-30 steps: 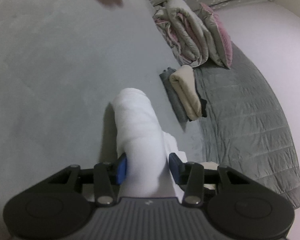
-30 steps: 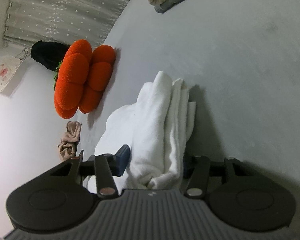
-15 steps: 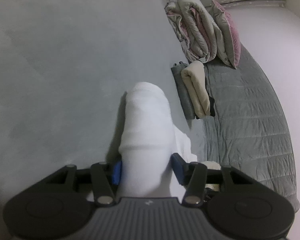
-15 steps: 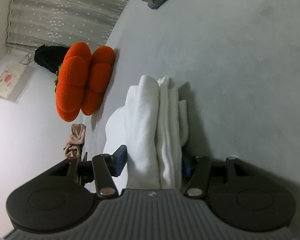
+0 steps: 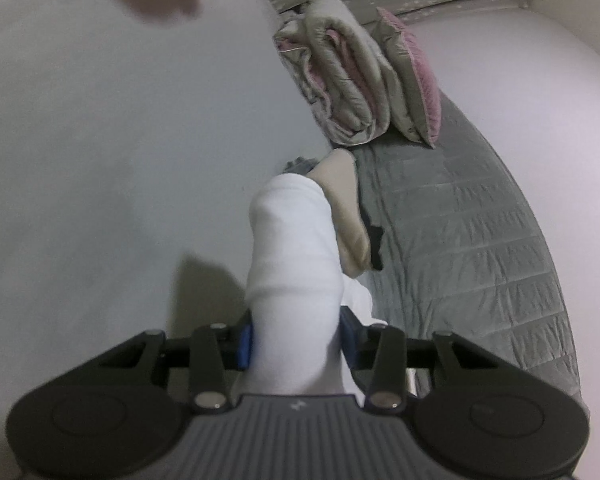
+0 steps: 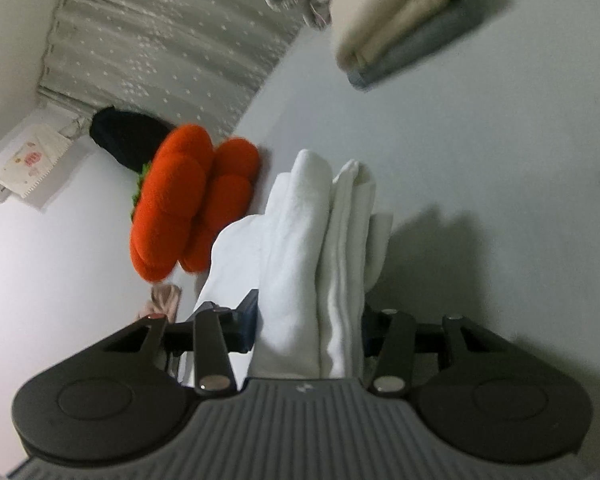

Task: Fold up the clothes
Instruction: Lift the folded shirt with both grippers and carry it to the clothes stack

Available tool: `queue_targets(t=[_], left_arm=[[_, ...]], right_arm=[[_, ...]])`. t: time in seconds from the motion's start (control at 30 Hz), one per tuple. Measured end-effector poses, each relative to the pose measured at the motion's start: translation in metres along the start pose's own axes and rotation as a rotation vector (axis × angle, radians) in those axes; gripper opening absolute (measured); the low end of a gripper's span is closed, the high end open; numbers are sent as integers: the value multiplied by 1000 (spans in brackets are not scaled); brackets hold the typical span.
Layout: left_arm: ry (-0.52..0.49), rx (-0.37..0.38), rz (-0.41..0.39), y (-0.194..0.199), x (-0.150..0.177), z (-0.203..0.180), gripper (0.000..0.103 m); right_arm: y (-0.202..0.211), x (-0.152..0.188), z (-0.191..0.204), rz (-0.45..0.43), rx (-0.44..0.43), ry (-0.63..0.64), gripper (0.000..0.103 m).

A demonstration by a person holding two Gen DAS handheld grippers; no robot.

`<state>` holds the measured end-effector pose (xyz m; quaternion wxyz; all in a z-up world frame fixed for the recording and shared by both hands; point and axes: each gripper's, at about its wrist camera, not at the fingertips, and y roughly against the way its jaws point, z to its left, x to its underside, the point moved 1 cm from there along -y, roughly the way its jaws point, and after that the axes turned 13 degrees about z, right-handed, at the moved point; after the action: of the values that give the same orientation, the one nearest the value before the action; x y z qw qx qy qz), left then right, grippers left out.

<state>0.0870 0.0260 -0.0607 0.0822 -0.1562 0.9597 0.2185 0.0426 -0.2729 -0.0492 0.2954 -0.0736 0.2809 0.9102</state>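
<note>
A: The left gripper (image 5: pixel 296 340) has its jaws closing on one end of the folded white garment (image 5: pixel 292 248), lifted above the bed (image 5: pixel 100 140). The right gripper (image 6: pixel 308 332) is closing on the other end.

B: I'd carry it level to the folded stack (image 5: pixel 348 216), hands together, so the layers don't slip.

A: The pads are mostly buried in cloth, and neither view shows the other gripper.
</note>
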Motion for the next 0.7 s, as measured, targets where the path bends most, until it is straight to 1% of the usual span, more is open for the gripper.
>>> queue_targets(t=[0.37,0.7], left_arm=[[-97,11,-30,-45,-75,-47,42],[-179,58,-23,-102,-143,-83,42]], right_arm=[[-17,-67,28,-152,17,83,49],[-17,-127,27,-330,19,120,49]])
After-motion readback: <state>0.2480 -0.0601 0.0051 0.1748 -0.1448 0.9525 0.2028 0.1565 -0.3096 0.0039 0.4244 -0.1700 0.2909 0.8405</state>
